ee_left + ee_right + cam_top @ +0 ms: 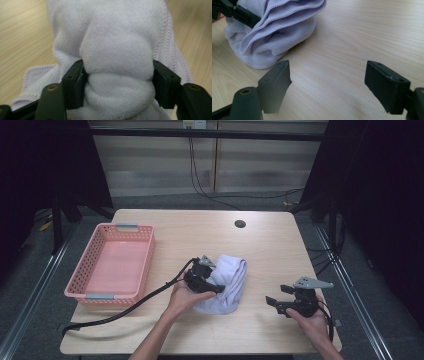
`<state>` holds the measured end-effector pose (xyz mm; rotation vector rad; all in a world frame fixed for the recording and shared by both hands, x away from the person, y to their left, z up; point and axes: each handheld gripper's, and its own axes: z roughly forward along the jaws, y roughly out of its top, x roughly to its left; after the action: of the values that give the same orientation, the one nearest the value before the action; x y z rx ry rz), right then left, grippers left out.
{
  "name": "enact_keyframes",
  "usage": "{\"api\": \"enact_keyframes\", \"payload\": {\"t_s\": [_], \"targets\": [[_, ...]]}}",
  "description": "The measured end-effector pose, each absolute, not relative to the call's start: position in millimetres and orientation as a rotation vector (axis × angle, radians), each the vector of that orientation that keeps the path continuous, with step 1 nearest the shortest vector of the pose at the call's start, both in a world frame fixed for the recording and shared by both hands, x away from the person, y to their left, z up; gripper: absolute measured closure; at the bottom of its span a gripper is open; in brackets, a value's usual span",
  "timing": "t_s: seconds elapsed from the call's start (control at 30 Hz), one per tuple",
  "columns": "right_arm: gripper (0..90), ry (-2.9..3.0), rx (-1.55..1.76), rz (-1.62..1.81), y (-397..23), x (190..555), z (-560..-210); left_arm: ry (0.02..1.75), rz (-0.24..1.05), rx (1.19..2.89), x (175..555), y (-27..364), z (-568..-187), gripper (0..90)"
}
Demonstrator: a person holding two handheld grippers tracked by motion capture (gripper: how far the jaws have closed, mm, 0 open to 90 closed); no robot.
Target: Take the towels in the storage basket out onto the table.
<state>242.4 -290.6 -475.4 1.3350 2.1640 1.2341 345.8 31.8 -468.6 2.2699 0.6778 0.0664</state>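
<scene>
A crumpled pale lilac towel (227, 282) lies bunched near the middle of the wooden table (270, 245), a little toward the person's side; the left claw (216, 288) is pushed into its left flank, the person's left hand (182, 296) wrapped round the claw's body, a black cable (125, 309) trailing off toward the table's front left corner. From the left gripper view, a thick roll of the towel (117, 65) sits between the two black jaws, and the cloth bulges out over both pads and touches them; whether the pads actually squeeze it I cannot tell, though the jaws stand wide apart. The right claw (272, 304) rests well to the right of the towel, held low over the table by the right hand (312, 317); its jaws gape with bare wood between them, released, the towel (274, 32) lying off beyond its left jaw. A pink perforated basket (82, 290) stands at the left side of the table, apart from the towel; a small dark round hole (240, 224) shows in the tabletop near the far edge.
</scene>
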Motion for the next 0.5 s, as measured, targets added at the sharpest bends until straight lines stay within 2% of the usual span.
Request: {"api": "enact_keyframes", "payload": {"t_s": [0.2,0.33,0.4,0.47,0.5], "targets": [[20.4,2.174,1.328,1.232,-287,242,-476,0.663,0.011,2.225,347,41,-454,15.5],[22.2,2.203,1.305,1.241,-284,242,-474,0.655,-0.017,2.125,344,57,-437,17.3],[22.2,2.203,1.298,1.243,-282,242,-472,0.659,0.030,2.111,339,64,-431,14.8],[22.2,2.207,1.290,1.251,-281,243,-470,0.649,0.036,2.107,333,72,-427,23.8],[22.2,2.210,1.281,1.250,-279,244,-468,0.673,0.070,2.124,327,75,-426,25.3]]}}
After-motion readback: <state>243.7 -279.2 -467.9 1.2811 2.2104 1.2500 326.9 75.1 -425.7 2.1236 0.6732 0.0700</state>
